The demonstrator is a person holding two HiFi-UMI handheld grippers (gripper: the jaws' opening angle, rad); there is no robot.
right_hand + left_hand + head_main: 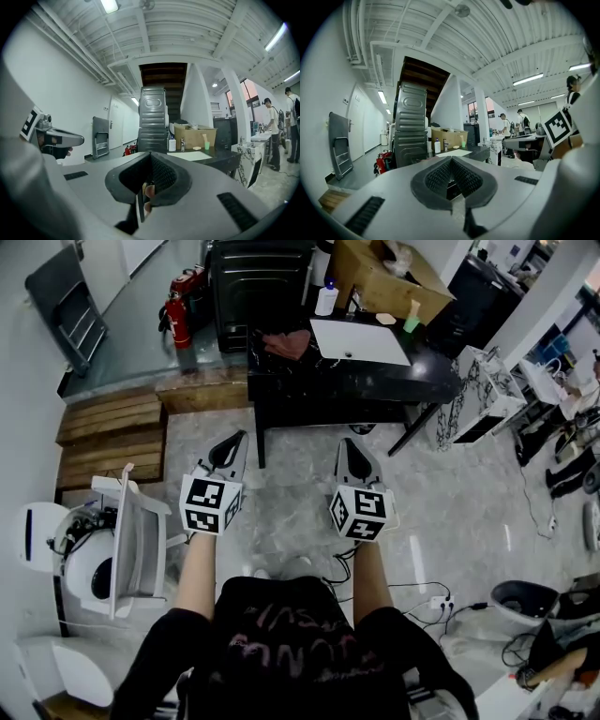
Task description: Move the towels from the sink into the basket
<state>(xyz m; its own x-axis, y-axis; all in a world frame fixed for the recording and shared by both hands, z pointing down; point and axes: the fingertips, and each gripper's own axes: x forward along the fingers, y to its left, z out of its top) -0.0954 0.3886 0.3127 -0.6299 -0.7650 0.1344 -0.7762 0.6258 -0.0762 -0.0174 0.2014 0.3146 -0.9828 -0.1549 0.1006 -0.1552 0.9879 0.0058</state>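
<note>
Both arms are held low and level in front of the person, well short of the black counter [441,381], a carrying pose for walking up, not reaching; the left hand-held gripper [234,444] has its jaws pressed together with nothing between them; the right hand-held gripper [354,451] is likewise closed and empty; both point straight at the counter's near edge. My guess is they are kept shut because nothing is within reach yet.

The one towel [286,343] I can make out, reddish, lies in a crumpled heap toward the counter's left end, just beside the left edge of the white sink [361,341]; no towel shows in the sink itself. Whether the heap rests on the bare counter or in something low, I cannot tell. Bunched as it is, it points nowhere clearly; its wider spread seems to run along the counter's length, toward the sink. A tall dark ribbed container [258,282] stands behind the counter's left end; it may be the basket.
</note>
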